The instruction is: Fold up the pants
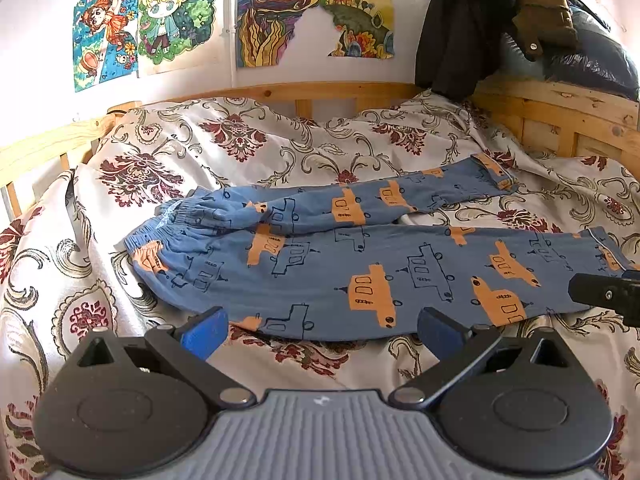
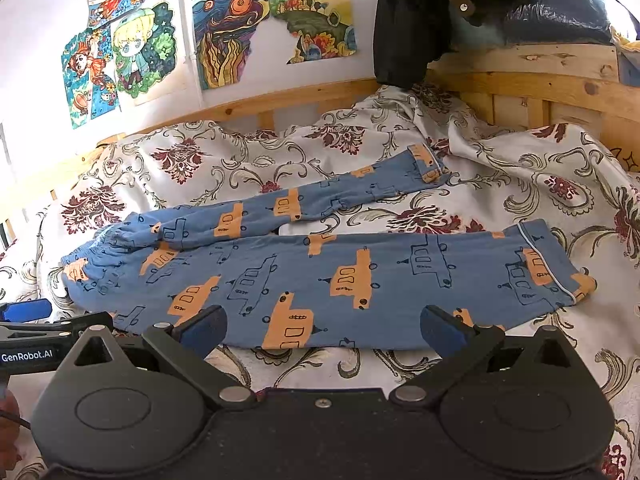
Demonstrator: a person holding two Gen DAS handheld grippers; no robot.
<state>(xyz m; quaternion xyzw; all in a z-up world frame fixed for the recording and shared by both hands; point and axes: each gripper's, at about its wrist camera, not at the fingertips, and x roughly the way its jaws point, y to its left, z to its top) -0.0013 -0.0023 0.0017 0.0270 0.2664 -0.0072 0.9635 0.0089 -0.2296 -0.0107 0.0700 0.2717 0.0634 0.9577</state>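
Note:
Blue pants [image 1: 360, 264] with orange and outlined vehicle prints lie flat across the bed, waistband [image 1: 160, 236] to the left, both legs running right. The far leg [image 2: 320, 200] angles away toward the headboard; the near leg's cuff [image 2: 548, 268] lies at the right. My left gripper [image 1: 322, 330] hovers open just in front of the near edge of the pants, nothing between its blue pads [image 1: 204, 336]. My right gripper [image 2: 322, 330] is likewise open over the near leg's lower edge, empty. The left view shows part of the right gripper [image 1: 604, 292] at the right edge.
A floral duvet [image 1: 240, 152] covers the bed, rumpled near the back. A wooden bed rail [image 1: 320, 92] runs behind, with drawings [image 1: 160, 24] taped to the wall. Dark clothes [image 1: 460, 32] and a bag hang over the right headboard [image 2: 540, 92].

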